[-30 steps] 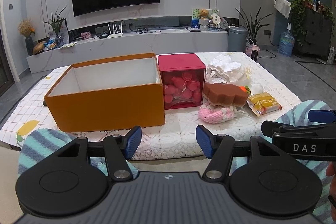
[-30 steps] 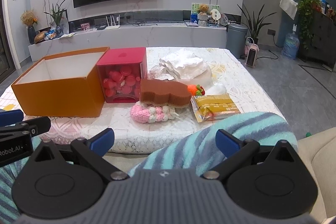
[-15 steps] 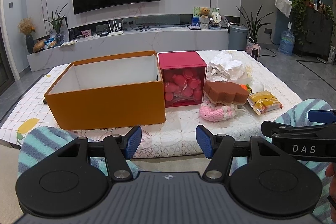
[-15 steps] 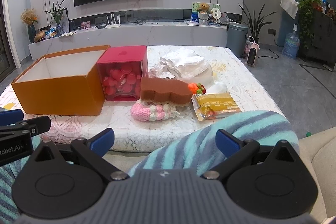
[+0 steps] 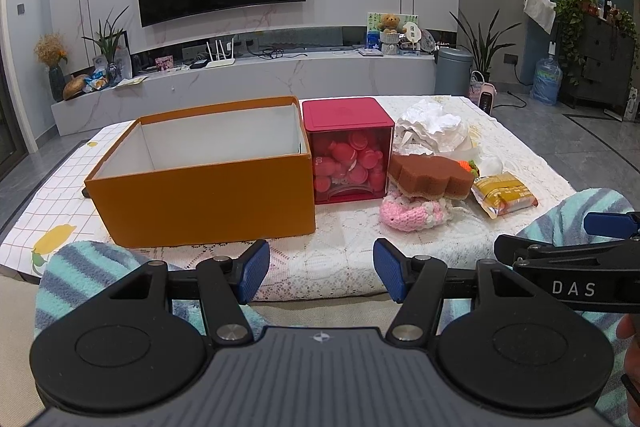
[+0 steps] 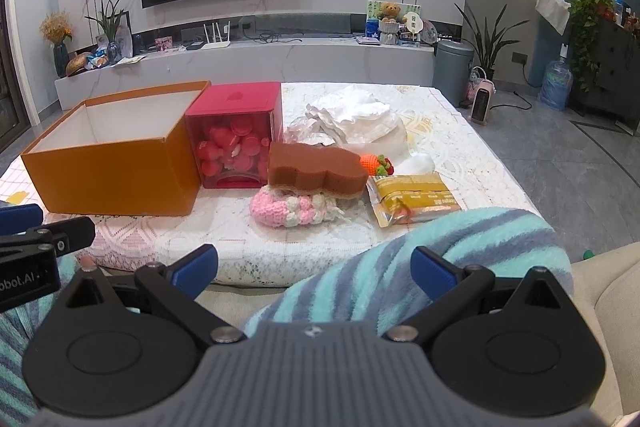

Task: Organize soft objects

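Soft objects: brown sponge point(image 6: 316, 169) is lying on pink knitted piece point(image 6: 288, 207), right of red box point(image 6: 234, 135).
Progress: nothing is sitting in orange box point(image 5: 208, 179) yet; all sorting is remaining.
Textures: sponge is looking porous, wavy-edged; knit fluffy.
Tongs: left gripper point(image 5: 321, 271) and right gripper point(image 6: 314, 269) are both standing wide, holding nothing.

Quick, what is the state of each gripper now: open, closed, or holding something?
Left gripper: open, holding nothing.
Right gripper: open wide, holding nothing.
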Motion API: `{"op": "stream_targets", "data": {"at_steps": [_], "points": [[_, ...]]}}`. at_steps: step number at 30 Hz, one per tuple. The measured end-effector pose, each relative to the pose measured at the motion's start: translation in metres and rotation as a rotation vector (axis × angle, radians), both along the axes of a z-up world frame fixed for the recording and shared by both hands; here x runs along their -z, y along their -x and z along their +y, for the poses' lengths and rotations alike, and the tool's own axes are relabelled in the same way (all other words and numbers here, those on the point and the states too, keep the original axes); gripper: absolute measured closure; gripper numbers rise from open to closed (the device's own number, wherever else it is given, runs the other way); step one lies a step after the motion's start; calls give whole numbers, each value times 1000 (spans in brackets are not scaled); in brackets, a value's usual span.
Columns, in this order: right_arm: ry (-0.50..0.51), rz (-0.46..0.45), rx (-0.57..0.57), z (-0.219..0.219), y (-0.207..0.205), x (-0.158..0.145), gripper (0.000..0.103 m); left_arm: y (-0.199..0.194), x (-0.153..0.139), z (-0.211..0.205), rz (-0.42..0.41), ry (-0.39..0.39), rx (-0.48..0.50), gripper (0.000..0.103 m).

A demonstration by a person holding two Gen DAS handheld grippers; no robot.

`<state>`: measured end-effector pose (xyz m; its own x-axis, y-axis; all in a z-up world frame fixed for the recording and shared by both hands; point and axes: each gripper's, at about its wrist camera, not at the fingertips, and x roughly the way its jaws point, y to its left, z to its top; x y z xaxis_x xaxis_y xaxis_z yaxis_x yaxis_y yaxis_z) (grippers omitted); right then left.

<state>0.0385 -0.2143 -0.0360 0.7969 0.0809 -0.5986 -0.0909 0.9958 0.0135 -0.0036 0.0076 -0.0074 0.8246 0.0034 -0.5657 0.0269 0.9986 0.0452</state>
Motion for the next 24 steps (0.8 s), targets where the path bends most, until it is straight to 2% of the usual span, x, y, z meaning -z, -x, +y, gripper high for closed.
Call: {"op": "stream_targets", "data": {"at_steps": [17, 21, 24], "points": [[-1, 0, -4, 1, -1, 0, 3, 0, 3, 1, 7, 5, 10, 32], [-26, -16, -33, -2, -2, 1, 3, -4, 7, 2, 16, 30, 28, 38], [-25, -30, -56, -3, -6, 1, 3, -8, 8, -2, 2, 12, 61, 40]]}}
